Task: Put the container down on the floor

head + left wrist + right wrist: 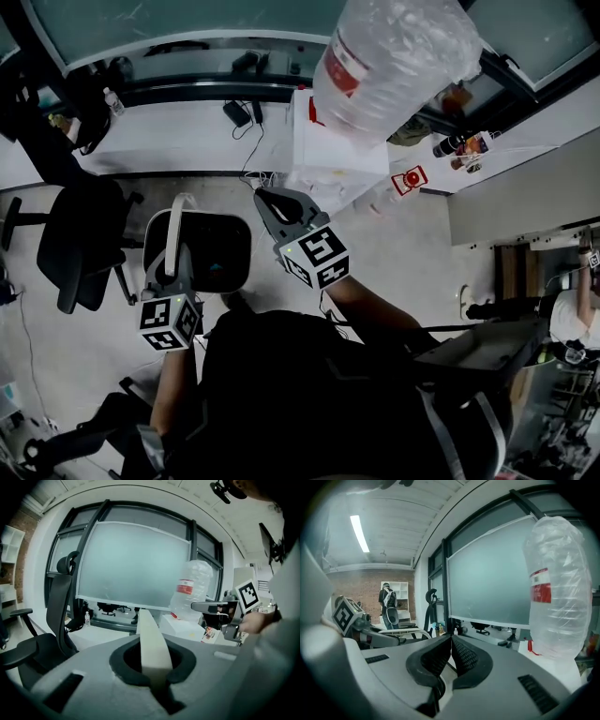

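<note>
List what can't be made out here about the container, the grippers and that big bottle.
1. Head view: whether the container rests on the floor or hangs; the left gripper covers its near rim.
2. Left gripper view: the pads, hidden behind the cream handle between the jaws.
3. Head view: the top of the bottle, cut off by the upper edge.
4. Right gripper view: print on the label, too small.
</note>
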{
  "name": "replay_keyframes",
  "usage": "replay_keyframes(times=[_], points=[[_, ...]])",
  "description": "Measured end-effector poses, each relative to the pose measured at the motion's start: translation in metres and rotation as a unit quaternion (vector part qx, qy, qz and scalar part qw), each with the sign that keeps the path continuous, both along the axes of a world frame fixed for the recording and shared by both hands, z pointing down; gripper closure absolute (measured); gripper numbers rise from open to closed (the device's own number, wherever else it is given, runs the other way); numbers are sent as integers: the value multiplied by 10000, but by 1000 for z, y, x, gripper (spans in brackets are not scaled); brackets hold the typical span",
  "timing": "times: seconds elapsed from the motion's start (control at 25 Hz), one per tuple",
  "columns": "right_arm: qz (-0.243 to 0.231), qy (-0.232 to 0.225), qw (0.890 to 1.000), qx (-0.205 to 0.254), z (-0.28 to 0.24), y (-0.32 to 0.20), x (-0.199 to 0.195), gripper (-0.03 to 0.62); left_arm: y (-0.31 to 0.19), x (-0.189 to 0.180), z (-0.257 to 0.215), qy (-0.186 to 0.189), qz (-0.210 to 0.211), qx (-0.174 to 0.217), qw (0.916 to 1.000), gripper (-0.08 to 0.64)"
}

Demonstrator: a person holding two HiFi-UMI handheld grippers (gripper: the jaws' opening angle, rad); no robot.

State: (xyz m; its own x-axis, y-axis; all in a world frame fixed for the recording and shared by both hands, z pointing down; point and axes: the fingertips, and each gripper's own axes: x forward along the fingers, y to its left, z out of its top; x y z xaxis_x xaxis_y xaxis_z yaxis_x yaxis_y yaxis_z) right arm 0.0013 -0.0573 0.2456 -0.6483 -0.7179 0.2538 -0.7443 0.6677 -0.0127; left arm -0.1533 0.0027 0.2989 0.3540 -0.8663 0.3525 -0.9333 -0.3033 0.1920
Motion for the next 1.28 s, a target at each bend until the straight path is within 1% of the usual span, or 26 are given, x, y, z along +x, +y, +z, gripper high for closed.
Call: replay_keyframes(times=[0.12,0.4,0.52,0.72,0.88,1.04,1.16,1.28], points=[[109,-22,9999,-40,3,-13,-9,584,-12,-10,0,-27,73,-4,10000,546],[210,122,9996,-161,16,-29,-36,584,-33,-34,9,38,241,39,9997,546],[176,106,9996,-172,18,-32,-49,584,-43,-43,16,25,353,36,9994,546],[71,42,9998,-160,26,-43,-63,584,-54,-44,26,34,590,-28,9982,546],[3,105,9998,-164,30,-54,-59,584,-62,-42,34,102,504,-116,9986,546],[-54,-153,9994,-302,40,-69,-51,584,-75,-39,45,215,615,-75,9978,545],[-69,-49,9993,-376,52,-84,-44,584,-87,-35,49,102,510,-57,9986,546],[-58,-52,9989,-452,63,-96,-36,584,-99,-27,58,-17,420,-128,9990,546]])
